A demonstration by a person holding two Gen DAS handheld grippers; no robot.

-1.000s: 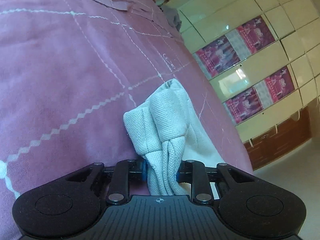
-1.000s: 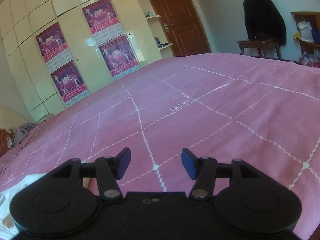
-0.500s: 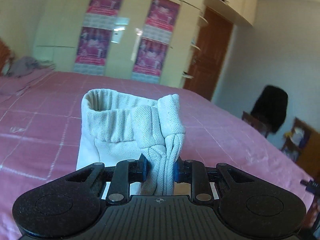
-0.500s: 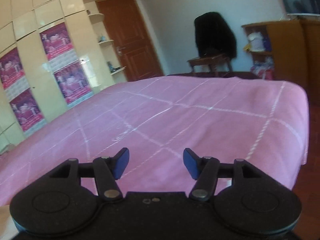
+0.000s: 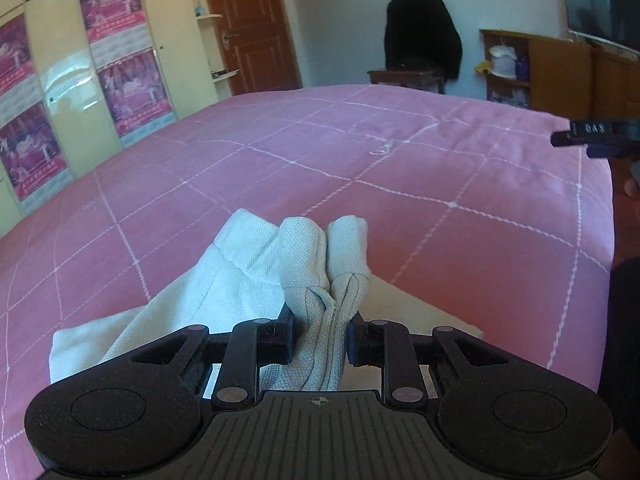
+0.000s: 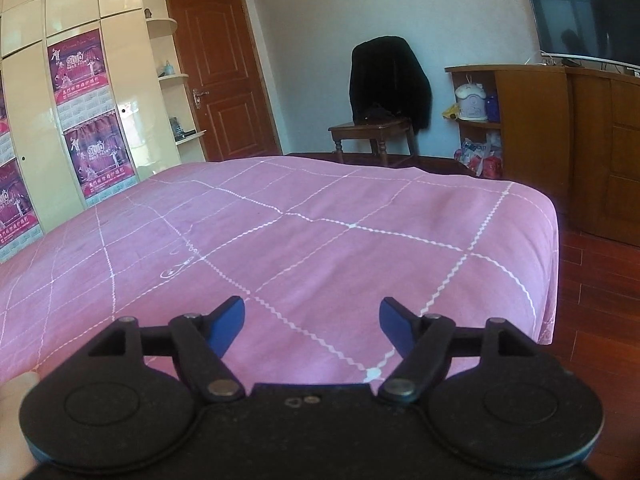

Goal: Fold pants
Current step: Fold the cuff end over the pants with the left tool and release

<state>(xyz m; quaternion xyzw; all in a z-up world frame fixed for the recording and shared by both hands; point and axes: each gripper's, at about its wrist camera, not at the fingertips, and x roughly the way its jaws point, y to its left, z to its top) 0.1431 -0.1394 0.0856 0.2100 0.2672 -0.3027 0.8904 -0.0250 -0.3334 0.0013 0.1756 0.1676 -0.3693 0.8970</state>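
Your left gripper [image 5: 319,338] has its black fingers [image 5: 280,340] pinched tight on a bunched fold of the pale grey-white woven cotton pants [image 5: 248,280], with two rolled lobes of cloth standing up just past the tips. The rest of the pants trails down and to the left onto the pink bedspread with white stitched grid lines [image 5: 400,208], and a flat pale part lies on it to the right of the fingers. Your right gripper [image 6: 312,320] holds nothing: its blue-padded fingers [image 6: 226,320] stand wide apart over the bedspread [image 6: 320,240] near the bed's corner. Beyond the bed stand a wooden chair draped with a black coat [image 6: 388,80] and a brown panelled door [image 6: 224,76].
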